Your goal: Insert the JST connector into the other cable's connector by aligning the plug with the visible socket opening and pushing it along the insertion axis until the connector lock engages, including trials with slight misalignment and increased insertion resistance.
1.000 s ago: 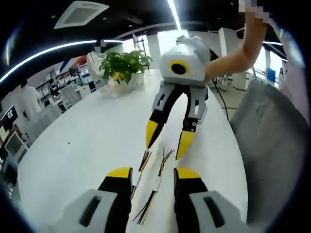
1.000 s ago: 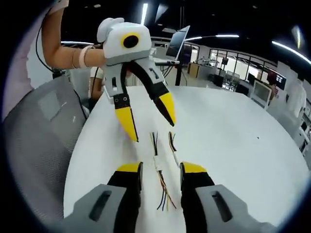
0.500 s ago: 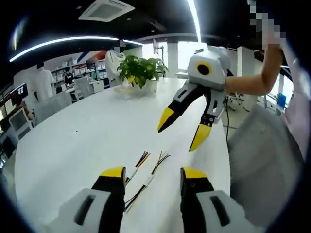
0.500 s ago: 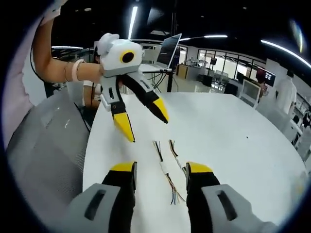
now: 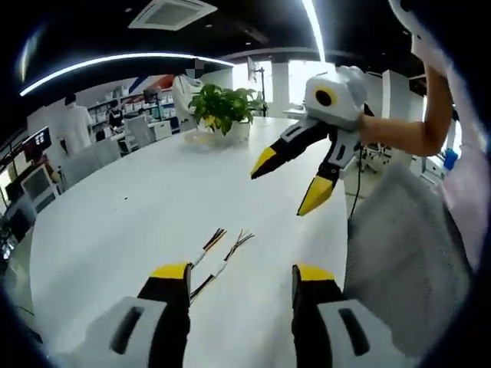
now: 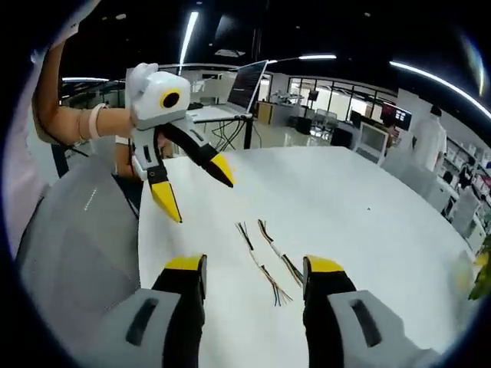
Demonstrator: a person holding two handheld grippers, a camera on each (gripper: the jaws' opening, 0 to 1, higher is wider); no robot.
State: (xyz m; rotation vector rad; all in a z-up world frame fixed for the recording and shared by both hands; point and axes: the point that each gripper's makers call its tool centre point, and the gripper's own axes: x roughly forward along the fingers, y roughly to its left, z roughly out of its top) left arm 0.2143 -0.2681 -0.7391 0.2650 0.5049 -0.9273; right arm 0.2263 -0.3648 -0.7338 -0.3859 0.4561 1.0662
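With my left gripper (image 5: 239,280) and right gripper (image 6: 253,276) both open and empty above the white bench (image 5: 130,222), I should lower them onto the two cables (image 6: 267,257) lying side by side there, each gripped just behind its connector.

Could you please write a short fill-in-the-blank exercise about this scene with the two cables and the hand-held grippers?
1. The two cables lie side by side on the ____ table.
2. Both the left hand-held gripper and the right hand-held gripper are ____, holding nothing.
3. At the table's far end stands a potted ____ with green leaves.

Missing words: white; open; plant
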